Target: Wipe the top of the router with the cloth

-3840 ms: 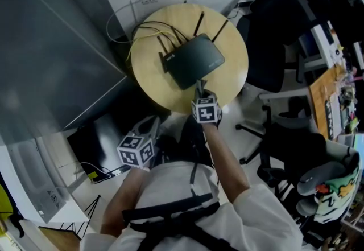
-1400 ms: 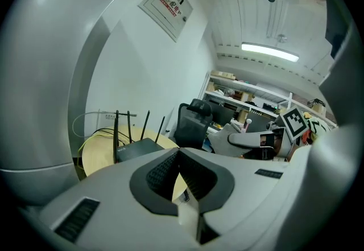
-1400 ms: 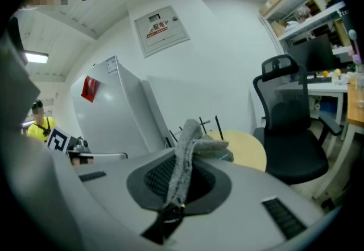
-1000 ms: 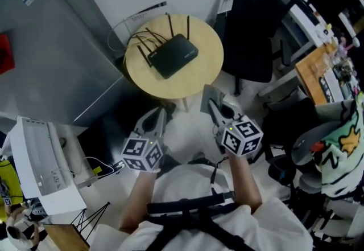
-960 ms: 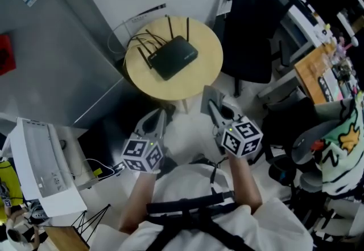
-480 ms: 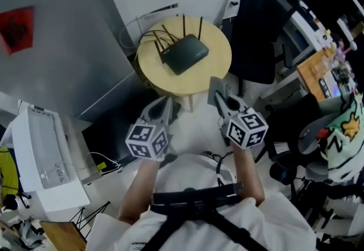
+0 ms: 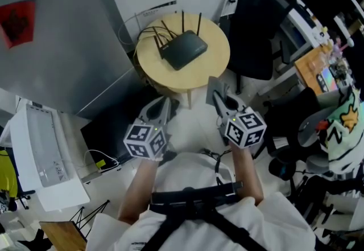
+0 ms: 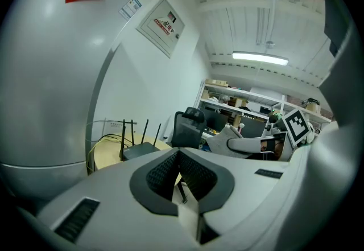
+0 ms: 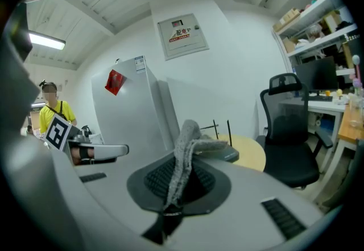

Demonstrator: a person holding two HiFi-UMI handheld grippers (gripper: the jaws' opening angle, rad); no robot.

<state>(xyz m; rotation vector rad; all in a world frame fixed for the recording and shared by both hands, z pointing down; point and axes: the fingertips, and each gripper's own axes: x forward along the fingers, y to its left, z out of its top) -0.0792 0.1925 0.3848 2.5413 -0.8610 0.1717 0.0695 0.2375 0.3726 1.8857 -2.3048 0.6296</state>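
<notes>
Router [image 7: 185, 50]: black, lying flat on the table, antennas standing up along its far edge, cables trailing off the left side.
Table [image 7: 213, 70]: round, pale wood top; only the router and cables on it.
Cloth [image 9: 183, 153]: grey, pinched in the right gripper, rising out of the jaws and flopping over at the top. Clear of the router, well apart from it.
Right gripper [image 7: 219, 99]: jaws clamped on the cloth. Held in front of the person's chest, short of the table's near rim, aimed toward the table.
Left gripper [image 7: 159, 108]: jaws pressed together, nothing between them. Level with the right one, apart from it, off the table.
Chair [image 7: 256, 22]: black, just right of the table.
Cabinet [image 7: 57, 33]: grey, left of the table, red tag [image 7: 20, 19] on its front.
</notes>
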